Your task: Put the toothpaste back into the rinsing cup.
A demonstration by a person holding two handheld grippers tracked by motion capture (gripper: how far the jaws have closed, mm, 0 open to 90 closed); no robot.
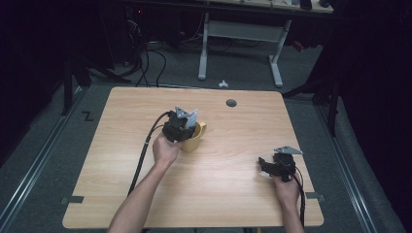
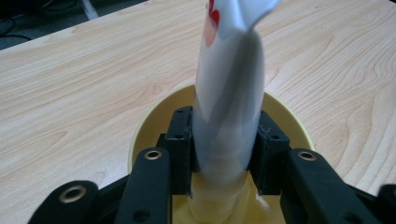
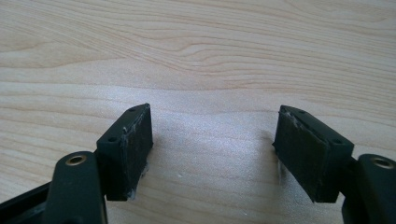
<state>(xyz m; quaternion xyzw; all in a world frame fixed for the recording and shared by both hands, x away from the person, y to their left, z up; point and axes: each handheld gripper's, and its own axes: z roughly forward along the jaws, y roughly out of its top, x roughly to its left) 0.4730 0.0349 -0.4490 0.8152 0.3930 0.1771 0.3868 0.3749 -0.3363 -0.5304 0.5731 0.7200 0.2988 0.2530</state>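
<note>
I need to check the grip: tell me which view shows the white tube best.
The left gripper view: the white tube stands close up, clamped between the left gripper pads over the yellow cup. The high view gives a small pale sliver.

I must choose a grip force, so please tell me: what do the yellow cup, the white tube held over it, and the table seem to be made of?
The yellow cup looks like matte plastic or glazed ceramic; its even colour leaves this open. The white tube, pinched by the left gripper, seems soft glossy plastic: its flat crimped end suggests it. The table shows printed-looking wood grain, probably laminate.
</note>
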